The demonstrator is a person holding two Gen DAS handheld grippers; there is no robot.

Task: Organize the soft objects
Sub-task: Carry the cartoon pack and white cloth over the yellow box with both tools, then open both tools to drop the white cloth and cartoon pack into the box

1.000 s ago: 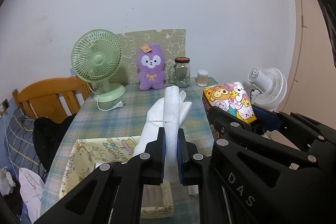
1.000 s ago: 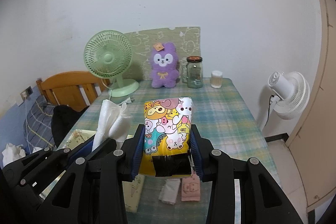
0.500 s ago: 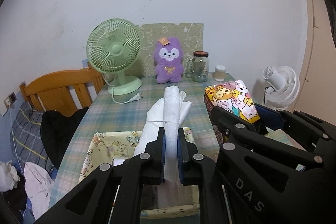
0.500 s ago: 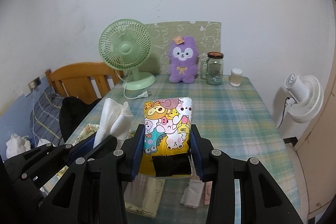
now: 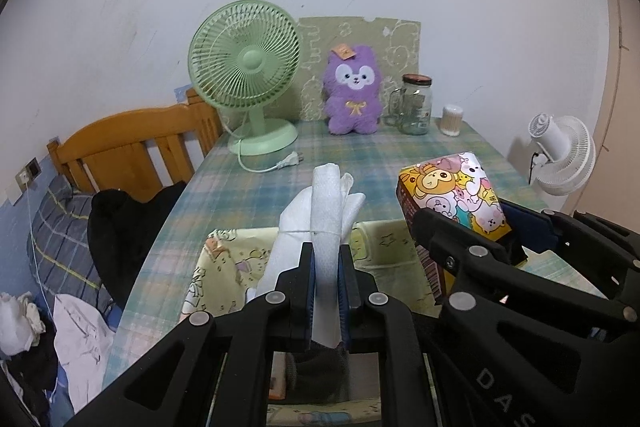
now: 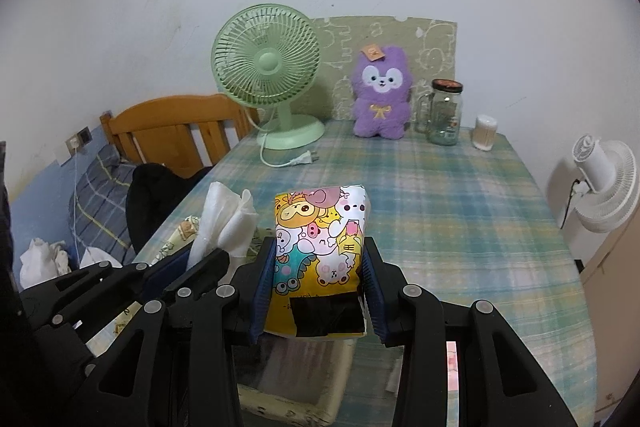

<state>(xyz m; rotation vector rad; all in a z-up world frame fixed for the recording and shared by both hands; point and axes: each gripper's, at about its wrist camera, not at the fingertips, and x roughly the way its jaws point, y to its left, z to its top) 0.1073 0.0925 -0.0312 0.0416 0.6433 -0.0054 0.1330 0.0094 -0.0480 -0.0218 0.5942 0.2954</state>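
Observation:
My left gripper [image 5: 326,259] is shut on a white bundle of foam sheet [image 5: 326,203] tied with string, held upright above a yellow cartoon-print fabric box [image 5: 224,267]. My right gripper [image 6: 320,267] is shut on a colourful cartoon-print tissue pack [image 6: 320,235], held above the table. The pack also shows at the right of the left wrist view [image 5: 452,191], and the white bundle at the left of the right wrist view [image 6: 224,223]. A purple plush toy [image 5: 352,91] sits at the far end of the table.
A green desk fan [image 5: 248,75] with loose cord, a glass jar [image 5: 414,103] and a small white container [image 5: 452,119] stand at the back of the plaid-covered table [image 6: 460,211]. A wooden chair [image 5: 132,147] with dark clothes is left. A white floor fan [image 5: 560,155] is right.
Both grippers have risen and drawn back from the table's far end while keeping their holds. The fabric box has dropped lower in the views.

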